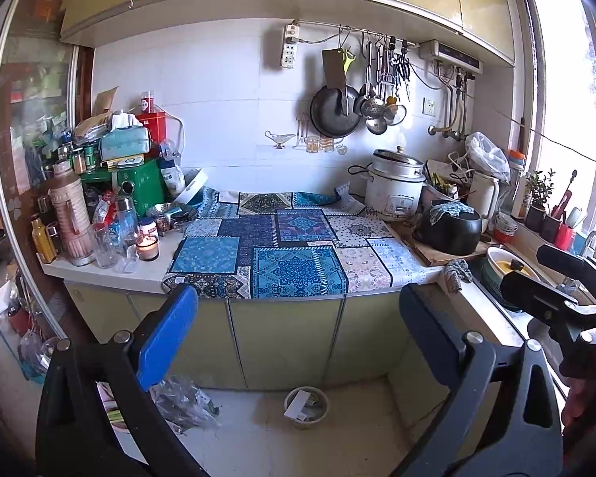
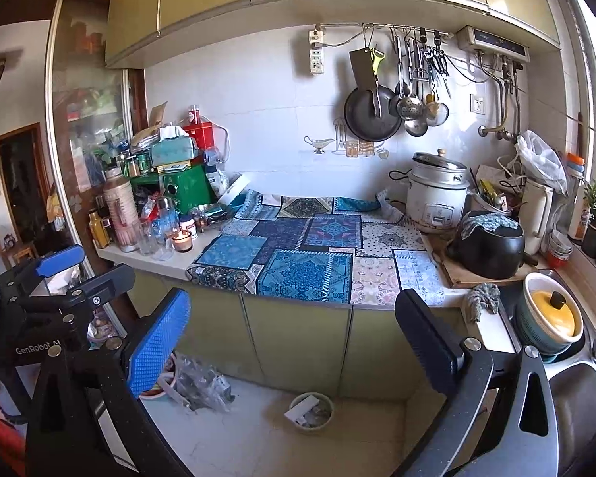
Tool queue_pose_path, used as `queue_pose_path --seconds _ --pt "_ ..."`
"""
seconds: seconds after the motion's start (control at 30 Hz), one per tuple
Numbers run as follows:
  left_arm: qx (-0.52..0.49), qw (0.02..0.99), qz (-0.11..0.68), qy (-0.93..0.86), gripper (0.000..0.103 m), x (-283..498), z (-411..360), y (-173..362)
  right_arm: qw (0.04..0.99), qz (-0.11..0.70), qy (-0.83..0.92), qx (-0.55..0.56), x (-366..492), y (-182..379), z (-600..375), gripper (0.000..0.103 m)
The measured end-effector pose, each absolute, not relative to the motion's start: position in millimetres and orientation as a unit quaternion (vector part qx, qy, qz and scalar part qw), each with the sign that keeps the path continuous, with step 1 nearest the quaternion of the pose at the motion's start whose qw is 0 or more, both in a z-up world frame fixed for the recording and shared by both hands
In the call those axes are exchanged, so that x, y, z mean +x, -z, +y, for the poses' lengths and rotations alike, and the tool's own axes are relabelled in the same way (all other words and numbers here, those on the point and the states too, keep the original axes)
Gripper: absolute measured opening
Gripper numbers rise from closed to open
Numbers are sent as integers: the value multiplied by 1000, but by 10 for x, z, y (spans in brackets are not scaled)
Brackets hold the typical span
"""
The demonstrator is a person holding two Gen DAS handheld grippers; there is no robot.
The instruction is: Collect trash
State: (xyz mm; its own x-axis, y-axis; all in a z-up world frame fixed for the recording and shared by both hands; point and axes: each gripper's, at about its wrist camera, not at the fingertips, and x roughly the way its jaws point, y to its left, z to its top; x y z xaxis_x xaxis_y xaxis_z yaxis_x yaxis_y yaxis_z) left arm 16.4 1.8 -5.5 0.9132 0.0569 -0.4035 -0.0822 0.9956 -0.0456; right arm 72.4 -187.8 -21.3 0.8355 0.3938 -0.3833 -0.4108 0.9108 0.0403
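Both grippers, left gripper [image 1: 294, 334] and right gripper [image 2: 292, 338], hang with jaws spread wide and empty, short of the bench's front edge. On the floor below, a small bin [image 1: 306, 407] holds a white scrap, perhaps paper. Beside it a crumpled clear plastic bag [image 1: 186, 401] lies uncollected, so work remains.

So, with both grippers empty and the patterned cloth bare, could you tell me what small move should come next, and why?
Probably lower the left gripper toward the crumpled clear plastic on the floor, left of the small bin. Both it and the right gripper are open and hold nothing, the patterned cloth shows no loose scraps, and the bin already holds paper, so that plastic looks like the nearest trash.
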Motion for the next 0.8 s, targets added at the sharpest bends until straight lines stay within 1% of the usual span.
queue_pose_path --seconds 0.8 --pt "-23 981 191 -41 102 78 -211 -92 958 194 -210 -7 677 158 -1982 103"
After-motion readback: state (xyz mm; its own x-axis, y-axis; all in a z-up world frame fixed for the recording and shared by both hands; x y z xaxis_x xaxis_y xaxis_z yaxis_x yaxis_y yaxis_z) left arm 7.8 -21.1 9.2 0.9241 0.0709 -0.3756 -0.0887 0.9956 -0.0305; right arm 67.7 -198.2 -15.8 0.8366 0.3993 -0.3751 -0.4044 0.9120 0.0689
